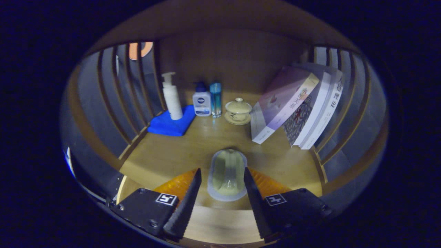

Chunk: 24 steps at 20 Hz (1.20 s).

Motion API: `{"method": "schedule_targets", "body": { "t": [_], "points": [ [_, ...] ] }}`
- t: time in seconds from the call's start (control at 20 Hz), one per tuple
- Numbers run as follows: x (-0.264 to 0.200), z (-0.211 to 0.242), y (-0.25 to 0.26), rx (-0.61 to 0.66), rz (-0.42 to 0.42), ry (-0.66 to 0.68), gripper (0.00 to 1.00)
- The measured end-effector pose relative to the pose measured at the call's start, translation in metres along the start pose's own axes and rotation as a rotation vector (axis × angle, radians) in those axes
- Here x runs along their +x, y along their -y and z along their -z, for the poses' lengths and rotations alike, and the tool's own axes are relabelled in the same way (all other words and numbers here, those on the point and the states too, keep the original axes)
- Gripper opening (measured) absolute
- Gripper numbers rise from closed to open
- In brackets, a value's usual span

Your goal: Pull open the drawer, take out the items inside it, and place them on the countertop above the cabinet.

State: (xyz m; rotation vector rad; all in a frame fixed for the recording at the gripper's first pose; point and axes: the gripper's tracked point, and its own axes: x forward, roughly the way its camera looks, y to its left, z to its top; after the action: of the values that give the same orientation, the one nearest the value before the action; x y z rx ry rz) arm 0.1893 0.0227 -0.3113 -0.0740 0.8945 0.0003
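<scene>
A pale green item in a clear plastic wrap (227,172) lies flat on the wooden countertop (165,155), near its front edge. My gripper (222,169) is low over that edge with the item between its fingertips. The right fingertip (248,179) sits against the wrap's side. A narrow gap shows between the wrap and the left fingertip (195,179), so the jaws stand open around the item rather than pressing on it.
At the back stand a white pump bottle (171,96) on a folded blue cloth (172,124), a blue-capped lotion bottle (201,101), a slim blue bottle (216,99) and a lidded cup on a saucer (238,111). Books (296,106) lean right. Slatted walls (113,103) close both sides.
</scene>
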Motion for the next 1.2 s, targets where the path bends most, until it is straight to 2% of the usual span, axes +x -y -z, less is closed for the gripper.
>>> {"method": "schedule_targets", "body": {
  "t": [0.45,0.6,0.65,0.95,1.2],
  "points": [
    [-0.101,0.02,-0.032,-0.062,-0.062,0.243,0.83],
    [-0.129,0.034,-0.038,-0.053,-0.077,0.303,0.93],
    [-0.137,0.04,-0.038,-0.046,-0.077,0.322,0.93],
    [-0.16,0.094,-0.041,-0.05,-0.056,0.402,0.95],
    [-0.149,0.156,-0.044,0.009,-0.05,0.429,0.95]
  ]
}}
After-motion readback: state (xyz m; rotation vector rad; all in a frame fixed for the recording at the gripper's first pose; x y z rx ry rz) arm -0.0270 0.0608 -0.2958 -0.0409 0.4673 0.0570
